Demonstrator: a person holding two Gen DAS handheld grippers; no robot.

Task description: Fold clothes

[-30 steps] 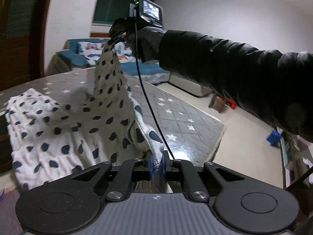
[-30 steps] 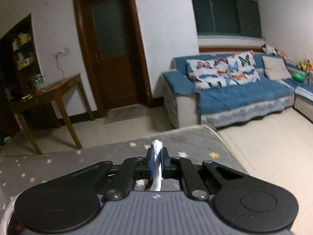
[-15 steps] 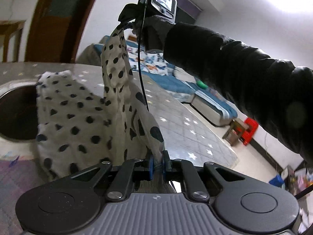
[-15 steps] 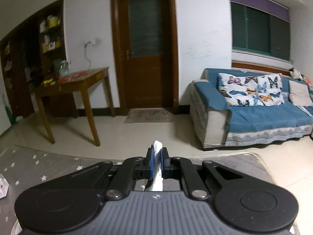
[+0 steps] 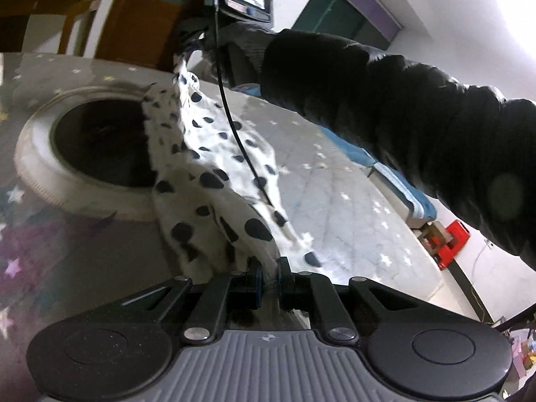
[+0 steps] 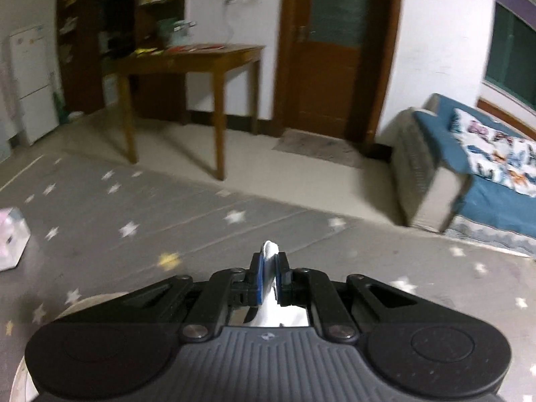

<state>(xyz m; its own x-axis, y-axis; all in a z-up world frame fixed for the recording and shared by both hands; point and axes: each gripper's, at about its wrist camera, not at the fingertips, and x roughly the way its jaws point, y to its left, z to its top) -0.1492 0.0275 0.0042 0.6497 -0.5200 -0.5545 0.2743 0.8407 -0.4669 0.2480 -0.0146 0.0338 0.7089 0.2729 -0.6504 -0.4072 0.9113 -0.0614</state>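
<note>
Left wrist view
Moved: the right gripper has swung across and lower, dragging the spotted garment over toward the round basket.
Left gripper: fingers pinched on a garment corner.
Progress: cloth hangs stretched between both pairs of fingers above the grey star mattress; no finished fold shows.
Hidden: black sleeve blocks the room right of the fingers.

Right wrist view
Moved: view has panned from sofa toward the wooden table.
Fingers: clamped on white cloth.
Hidden: garment below the fingers; blurred.

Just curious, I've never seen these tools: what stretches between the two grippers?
The spotted cloth spans from the left gripper up to the right gripper, sagging over the starry mattress; the left wrist view shows this.
</note>
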